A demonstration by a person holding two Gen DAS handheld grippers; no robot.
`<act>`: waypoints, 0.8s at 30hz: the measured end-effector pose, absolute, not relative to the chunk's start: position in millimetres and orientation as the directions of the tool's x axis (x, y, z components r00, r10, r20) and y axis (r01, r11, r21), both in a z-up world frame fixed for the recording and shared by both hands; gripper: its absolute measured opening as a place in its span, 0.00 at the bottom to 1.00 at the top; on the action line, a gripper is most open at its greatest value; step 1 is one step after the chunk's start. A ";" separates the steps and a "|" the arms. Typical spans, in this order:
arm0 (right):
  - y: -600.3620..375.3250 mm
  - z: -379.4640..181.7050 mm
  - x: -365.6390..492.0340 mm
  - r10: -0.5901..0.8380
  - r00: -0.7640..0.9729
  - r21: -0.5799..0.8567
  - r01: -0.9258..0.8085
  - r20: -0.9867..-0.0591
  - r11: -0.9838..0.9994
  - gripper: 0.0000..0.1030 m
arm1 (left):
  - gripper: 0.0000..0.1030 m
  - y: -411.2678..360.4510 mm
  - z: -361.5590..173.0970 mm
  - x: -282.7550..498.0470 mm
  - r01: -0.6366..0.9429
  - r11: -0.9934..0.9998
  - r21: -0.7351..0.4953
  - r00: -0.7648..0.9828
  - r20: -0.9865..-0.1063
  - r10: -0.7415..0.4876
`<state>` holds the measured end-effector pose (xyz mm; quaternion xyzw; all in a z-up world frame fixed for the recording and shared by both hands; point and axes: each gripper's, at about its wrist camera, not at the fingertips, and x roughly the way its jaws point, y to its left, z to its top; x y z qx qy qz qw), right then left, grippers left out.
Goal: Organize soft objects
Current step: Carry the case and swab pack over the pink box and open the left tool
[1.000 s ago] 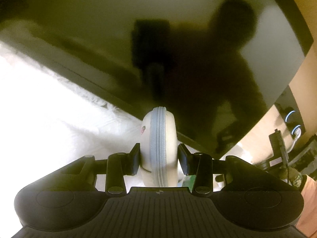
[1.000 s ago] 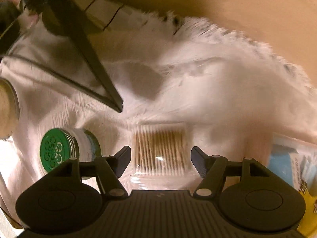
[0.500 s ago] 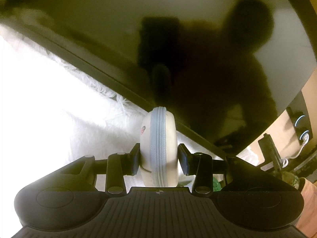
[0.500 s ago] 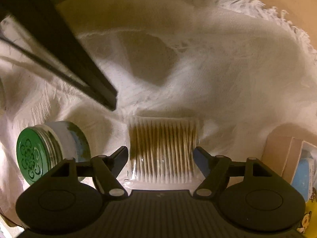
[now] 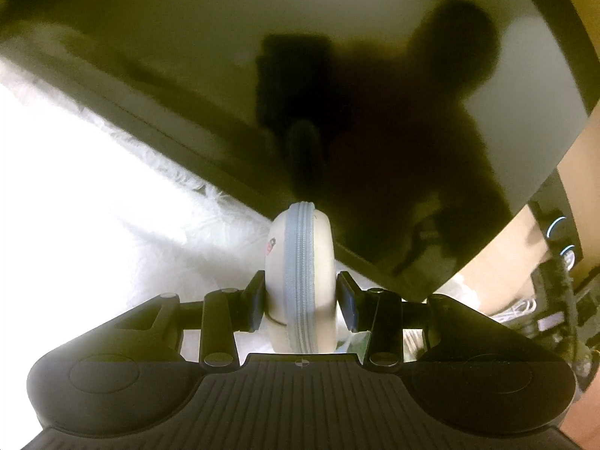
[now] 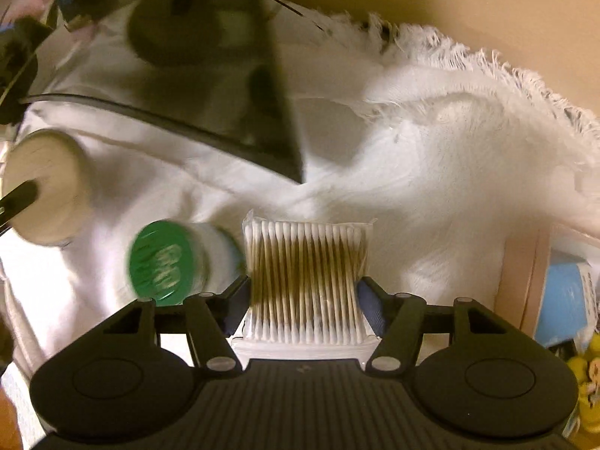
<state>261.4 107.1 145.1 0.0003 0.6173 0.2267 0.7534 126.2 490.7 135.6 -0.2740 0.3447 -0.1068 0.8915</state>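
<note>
White fringed cloth covers the counter, a dark glossy panel angled above it. Left tool pinches a cream zippered pouch on its flat sides, clear of the cloth. Right tool, its jaws having just been closing, clamps a clear packet of cotton swabs by both edges, beside a green-lidded jar lying on its side. Risk, judging from the grip: the slick wrapper could buckle or slide from the pads, dropping the packet onto the jar, or the swinging packet could knock the jar rolling.
</note>
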 end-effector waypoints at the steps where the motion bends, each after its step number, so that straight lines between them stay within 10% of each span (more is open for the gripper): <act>1: 108.1 150.1 258.1 0.342 0.143 0.278 -0.343 -0.929 0.897 0.61 | 0.43 489.3 138.3 126.3 0.007 0.828 -0.561 0.740 -0.553 -0.382; 15: 20.5 346.3 158.6 0.369 0.650 0.210 -0.311 -0.664 0.927 0.61 | 0.43 421.9 266.9 133.5 0.274 0.805 -0.525 0.831 -0.291 -0.473; 24: -97.6 357.7 128.1 0.286 0.748 0.197 -0.209 -0.599 0.958 0.61 | 0.43 276.0 272.9 147.4 0.446 0.673 -0.590 0.678 -0.268 -0.684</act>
